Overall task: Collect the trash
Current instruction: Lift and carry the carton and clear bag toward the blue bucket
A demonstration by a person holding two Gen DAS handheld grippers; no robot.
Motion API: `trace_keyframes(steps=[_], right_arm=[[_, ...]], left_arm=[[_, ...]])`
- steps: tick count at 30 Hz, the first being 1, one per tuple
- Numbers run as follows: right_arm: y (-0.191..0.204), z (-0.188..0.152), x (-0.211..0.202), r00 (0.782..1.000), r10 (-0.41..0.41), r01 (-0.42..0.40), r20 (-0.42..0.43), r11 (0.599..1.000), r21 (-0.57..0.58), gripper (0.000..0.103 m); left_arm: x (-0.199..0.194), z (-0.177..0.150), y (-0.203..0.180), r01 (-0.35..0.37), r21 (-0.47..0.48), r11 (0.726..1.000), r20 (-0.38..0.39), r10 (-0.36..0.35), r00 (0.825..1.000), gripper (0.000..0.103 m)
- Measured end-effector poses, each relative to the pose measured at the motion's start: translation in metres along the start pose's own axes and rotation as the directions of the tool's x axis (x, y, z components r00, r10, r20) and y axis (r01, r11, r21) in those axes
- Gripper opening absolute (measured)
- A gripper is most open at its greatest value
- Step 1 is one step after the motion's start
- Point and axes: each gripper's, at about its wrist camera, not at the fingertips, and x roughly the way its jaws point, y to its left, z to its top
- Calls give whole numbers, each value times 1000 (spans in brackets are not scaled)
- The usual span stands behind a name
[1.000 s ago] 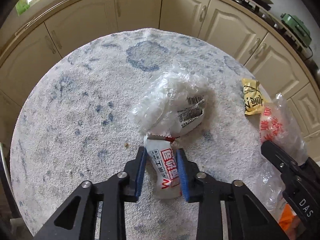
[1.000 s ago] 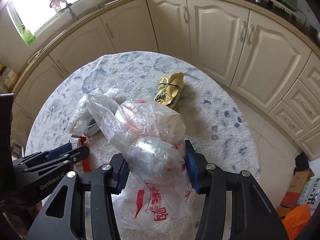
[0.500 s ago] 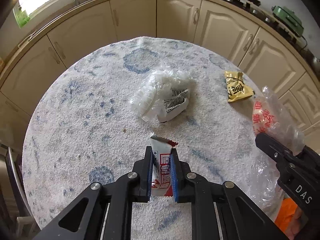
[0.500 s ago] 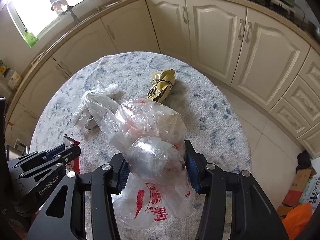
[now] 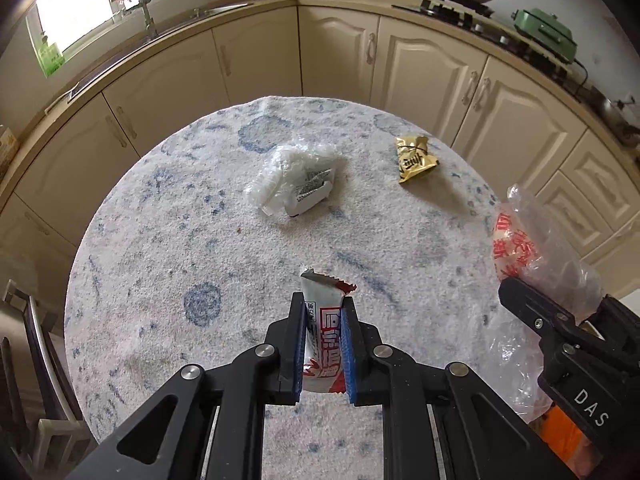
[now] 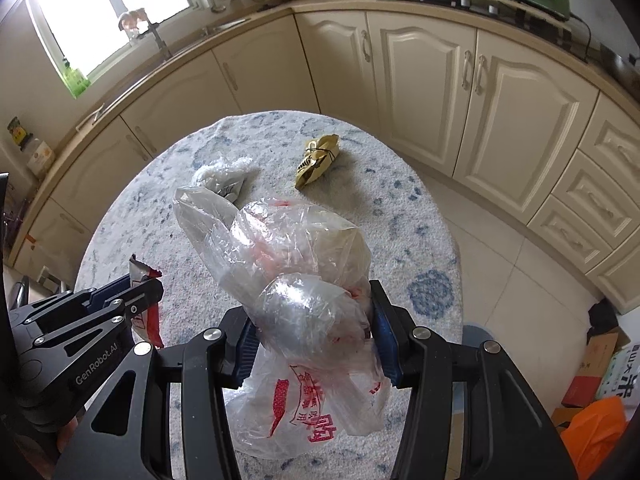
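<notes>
- Above the near part of the rug (image 5: 160,240), the left gripper (image 5: 323,344) has its jaws clamped on a white-and-red wrapper (image 5: 324,320), held upright and clear of the floor.
- At the right, the right gripper (image 6: 316,332) has its jaws closed on the gathered neck of a clear plastic bag (image 6: 296,280); the bag hangs below the fingers.
- Step in hand, as judged: one piece of trash is picked up and is due to go into the bag.
- Next move, as judged: bring the wrapper across to the bag, find or form an opening, then release the wrapper inside.
- Trash not yet collected: a crumpled clear packet (image 5: 294,184) at the far middle of the rug, and a gold wrapper (image 5: 414,158) far right of it, well apart from both grippers.
- The bag mouth cannot be made out; the folds hide it, and the bag's contents are unclear.
- The bag's lower part is cut off behind the right gripper in the left view.
- The print on the wrapper is partly covered by the fingers.
</notes>
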Motion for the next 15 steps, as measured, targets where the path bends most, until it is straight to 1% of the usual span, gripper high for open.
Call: trace_keyframes(steps=[7,9,15], right_arm=[[-25,-19,-21,999,-34,33,22,998,45,50],[-36,-25,-26,999,-46,44,24,997,68,50],[-76,-43,-44,995,-96,91,32,987,134,50]], left_arm=[[-31,-16,-43,30,73,997,28,-32,999,12],[-37,-18,-57,29,99,995,36,-33,999,12],[-45,-22,-107,57,183,982,40,-65,997,12]])
